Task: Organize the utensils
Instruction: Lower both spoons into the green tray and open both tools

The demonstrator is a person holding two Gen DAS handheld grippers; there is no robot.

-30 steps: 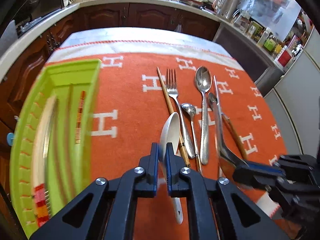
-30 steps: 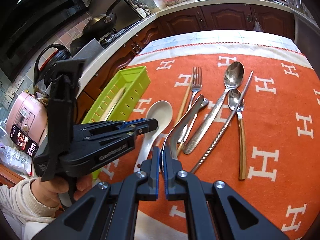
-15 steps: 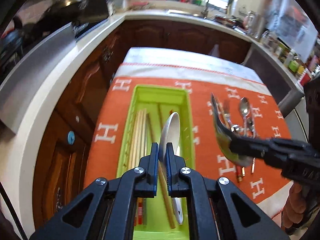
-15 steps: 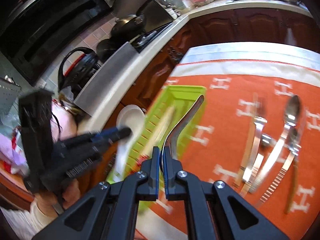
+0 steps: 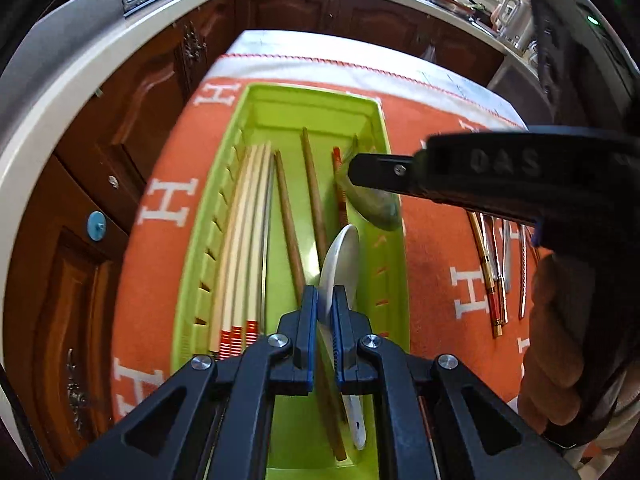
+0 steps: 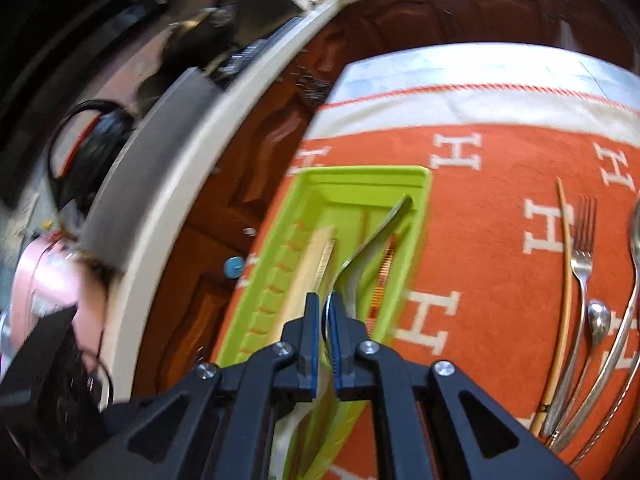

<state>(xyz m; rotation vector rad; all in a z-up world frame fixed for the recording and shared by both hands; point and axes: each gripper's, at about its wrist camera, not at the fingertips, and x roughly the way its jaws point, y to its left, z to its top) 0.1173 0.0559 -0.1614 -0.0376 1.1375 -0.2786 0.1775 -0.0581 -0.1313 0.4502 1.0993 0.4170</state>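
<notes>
My left gripper (image 5: 326, 304) is shut on a white ceramic spoon (image 5: 340, 256) and holds it over the green utensil tray (image 5: 280, 100). The tray holds pale chopsticks (image 5: 244, 240) and brown chopsticks (image 5: 312, 192). My right gripper (image 6: 325, 316) is shut on a metal spoon (image 6: 374, 236), its handle pointing over the tray (image 6: 360, 174). In the left wrist view the right gripper (image 5: 354, 170) reaches in from the right with the metal spoon's bowl (image 5: 372, 204) over the tray's right side.
On the orange cloth (image 6: 480, 200) right of the tray lie a chopstick (image 6: 564, 264), a fork (image 6: 582, 248) and several spoons (image 6: 598, 320). Wooden cabinets (image 5: 120, 120) and a counter edge (image 5: 60, 80) lie to the left, beyond the table edge.
Both grippers have moved left from the utensil row to above the green tray, each carrying its spoon. The view now looks down into the tray more closely.
</notes>
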